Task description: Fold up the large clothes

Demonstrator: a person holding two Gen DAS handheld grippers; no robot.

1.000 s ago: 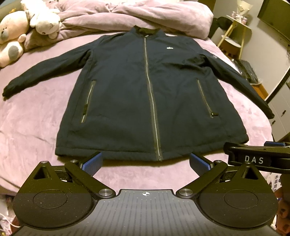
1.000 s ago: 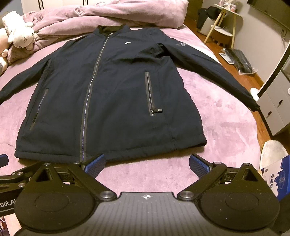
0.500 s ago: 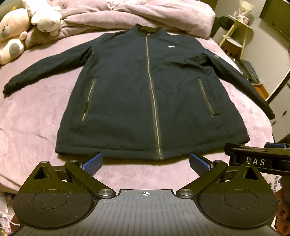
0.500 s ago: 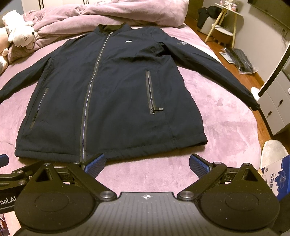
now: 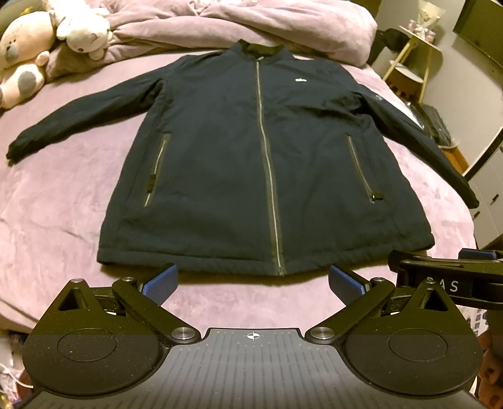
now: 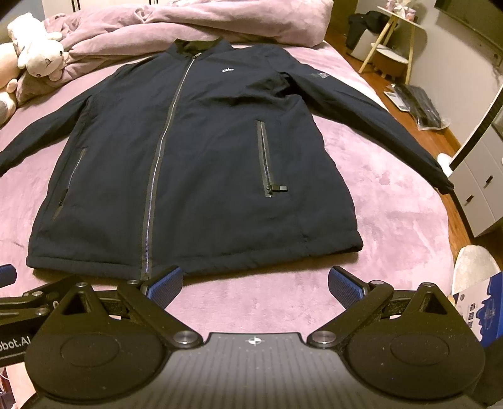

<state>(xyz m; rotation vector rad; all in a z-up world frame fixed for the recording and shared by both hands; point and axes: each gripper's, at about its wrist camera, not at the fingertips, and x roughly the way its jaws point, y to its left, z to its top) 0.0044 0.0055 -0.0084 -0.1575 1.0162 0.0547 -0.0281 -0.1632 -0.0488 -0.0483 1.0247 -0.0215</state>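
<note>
A dark navy zip jacket (image 5: 245,163) (image 6: 195,163) lies flat, front up and zipped, on a pink bed (image 5: 53,201) (image 6: 393,214). Both sleeves are spread out to the sides and the collar points away from me. My left gripper (image 5: 253,281) hovers open just short of the hem, near the zipper's bottom end. My right gripper (image 6: 255,281) is open too, short of the hem's right half, its left pad close to the hem edge. Neither holds anything. The right gripper's body (image 5: 446,281) shows at the right of the left wrist view.
A bunched pink duvet (image 5: 245,28) lies beyond the collar, with plush toys (image 5: 28,50) at the far left. A small side table (image 6: 389,50), a white drawer unit (image 6: 484,188) and wooden floor sit right of the bed. A blue box (image 6: 481,308) lies low at the right.
Both views have crept slightly closer to the jacket hem. The jacket has not moved and both grippers stay open.
</note>
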